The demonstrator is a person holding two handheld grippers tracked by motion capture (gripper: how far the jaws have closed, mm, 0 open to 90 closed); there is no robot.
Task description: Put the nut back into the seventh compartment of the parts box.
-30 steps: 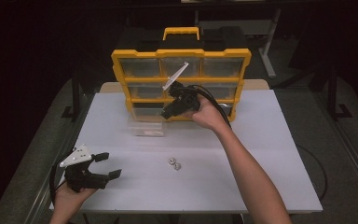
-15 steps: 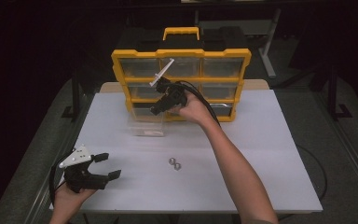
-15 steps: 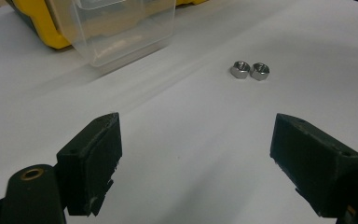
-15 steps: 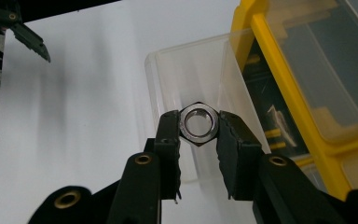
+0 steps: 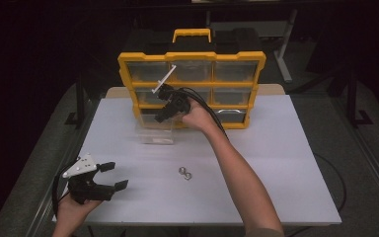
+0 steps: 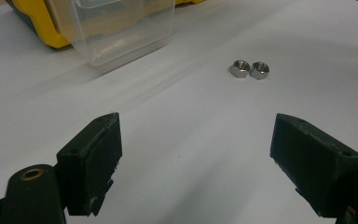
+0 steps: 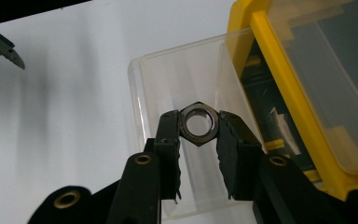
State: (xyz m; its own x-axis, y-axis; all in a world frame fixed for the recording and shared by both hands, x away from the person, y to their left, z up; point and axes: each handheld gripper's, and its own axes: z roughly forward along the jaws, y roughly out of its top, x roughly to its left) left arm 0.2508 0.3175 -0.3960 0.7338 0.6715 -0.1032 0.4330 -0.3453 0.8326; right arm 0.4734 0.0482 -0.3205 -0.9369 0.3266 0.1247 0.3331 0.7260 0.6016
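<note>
My right gripper [image 7: 197,122] is shut on a steel hex nut [image 7: 197,122], held over a clear plastic drawer [image 7: 186,93] that stands pulled out on the white table. From above, the right gripper [image 5: 162,116] hangs above that clear drawer [image 5: 154,133], in front of the yellow organizer [image 5: 192,57]. Two more hex nuts [image 5: 185,173] lie side by side mid-table, and the same two nuts [image 6: 249,69] lie ahead of the left jaws. My left gripper [image 5: 114,177] rests open near the table's front left; in its own view the left gripper [image 6: 196,154] has nothing between its pads.
The yellow organizer's corner [image 6: 37,23] and the clear drawer [image 6: 121,28] stand at the far left of the left gripper view. The organizer's transparent drawers [image 7: 326,70] rise to the right of the held nut. The white table [image 5: 286,163] has bare room on its right half.
My right gripper has moved left along the organizer's front with the nut, from near the middle drawers to above the clear drawer. The left gripper has stayed put.
</note>
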